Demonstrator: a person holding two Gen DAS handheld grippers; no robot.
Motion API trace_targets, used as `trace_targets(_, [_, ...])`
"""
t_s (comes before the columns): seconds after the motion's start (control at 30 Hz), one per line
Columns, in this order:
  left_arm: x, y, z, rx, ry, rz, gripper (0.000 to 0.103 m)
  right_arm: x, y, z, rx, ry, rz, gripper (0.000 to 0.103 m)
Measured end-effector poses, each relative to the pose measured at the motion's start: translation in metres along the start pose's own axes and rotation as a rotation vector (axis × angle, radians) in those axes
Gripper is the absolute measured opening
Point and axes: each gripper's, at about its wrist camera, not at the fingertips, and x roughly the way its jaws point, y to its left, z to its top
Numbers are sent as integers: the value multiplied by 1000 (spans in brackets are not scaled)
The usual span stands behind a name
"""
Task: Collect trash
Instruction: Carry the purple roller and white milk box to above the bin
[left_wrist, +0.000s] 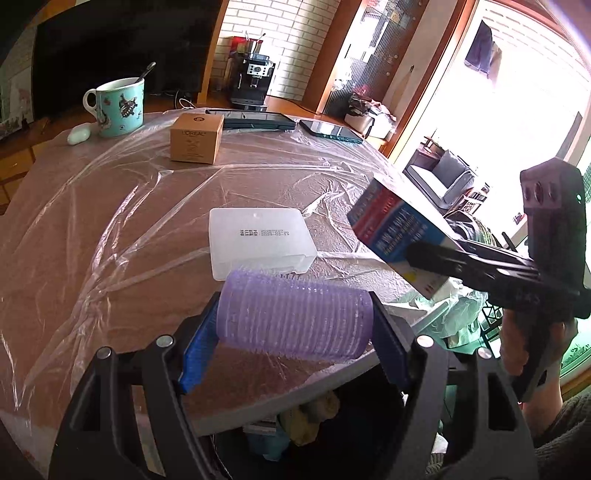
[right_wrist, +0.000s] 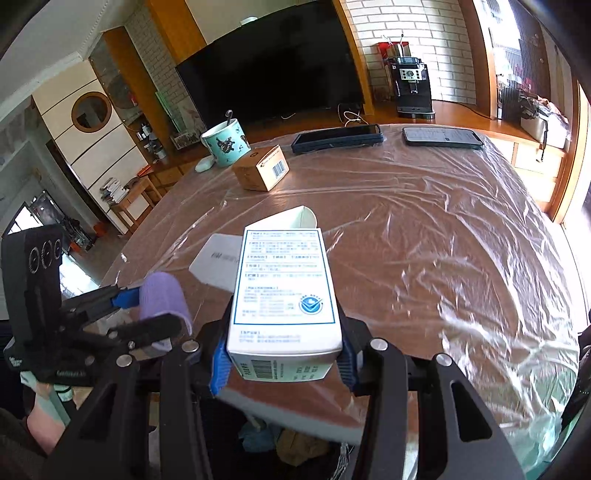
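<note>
My left gripper (left_wrist: 295, 325) is shut on a purple hair roller (left_wrist: 293, 317), clamped end to end between its blue pads over the table's near edge. In the right wrist view that roller (right_wrist: 164, 297) shows at the lower left in the left gripper (right_wrist: 147, 314). My right gripper (right_wrist: 282, 354) is shut on a white and blue carton (right_wrist: 282, 291) with an open top flap, held above the table edge. The same carton (left_wrist: 397, 229) appears at the right of the left wrist view, in the right gripper (left_wrist: 428, 258). A translucent white plastic box (left_wrist: 260, 240) lies on the table just beyond the roller.
The table (right_wrist: 424, 240) is covered in clear plastic film. At its far side stand a brown cardboard box (left_wrist: 197, 137), a teal mug (left_wrist: 118, 107) with a spoon, a white earbud case (left_wrist: 78, 133) and two phones (right_wrist: 338, 138) (right_wrist: 441, 136). A bin with trash (right_wrist: 295, 443) sits below the near edge.
</note>
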Motion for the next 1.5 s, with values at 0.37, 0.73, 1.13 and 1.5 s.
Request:
trace_targets(0.37, [-14, -5, -14, 12, 1, 27, 75, -26, 14, -23, -38, -13, 3, 46])
trace_targets(0.73, [-37, -13, -30, 30, -10, 25, 75, -42, 28, -44, -96, 6, 22, 46])
trace_targets(1.13, [-48, -24, -47, 55, 13, -11, 75, -57, 39, -67, -137, 30, 42, 46])
trace_targets(1.5, [-45, -35, -67, 102, 62, -8, 75, -60, 39, -90, -145, 75, 36, 46])
